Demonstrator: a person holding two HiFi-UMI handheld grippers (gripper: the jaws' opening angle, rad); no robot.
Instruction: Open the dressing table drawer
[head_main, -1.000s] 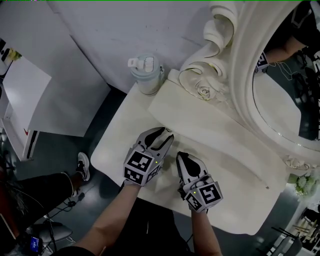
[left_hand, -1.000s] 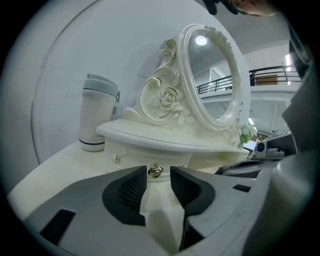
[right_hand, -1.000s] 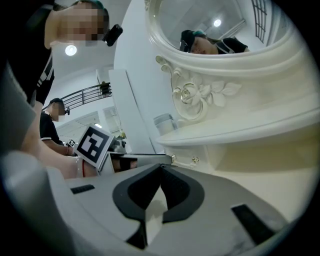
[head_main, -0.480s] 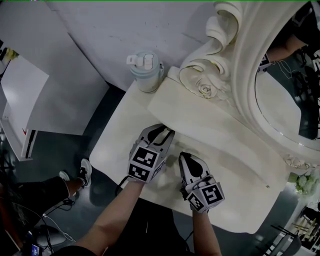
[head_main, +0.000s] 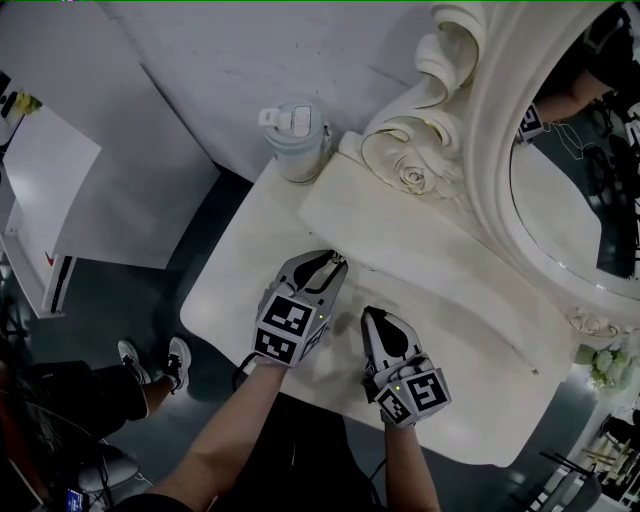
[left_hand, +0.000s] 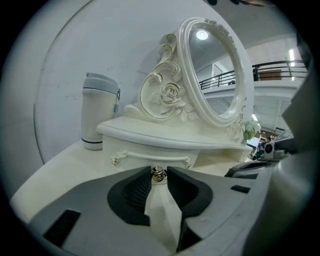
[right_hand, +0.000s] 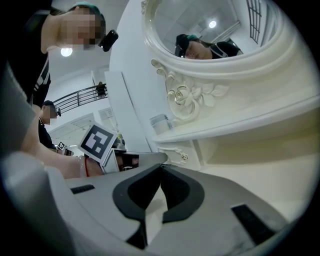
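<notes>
Dressing table drawer (left_hand: 150, 159), its knob (left_hand: 159, 175) pinched between left gripper (left_hand: 159, 170) jaw tips, right gripper (right_hand: 160, 167) jaws together, empty

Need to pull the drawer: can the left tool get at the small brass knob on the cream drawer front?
Probably yes: the left tool looks closed on the small brass knob, with nothing in the way.

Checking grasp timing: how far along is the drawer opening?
Done: left gripper is at the cream dressing-table drawer. In hand: its jaws pinch the small brass-coloured knob. Left: the pull itself; the drawer front looks flush, unopened. The right gripper is shut, empty.
</notes>
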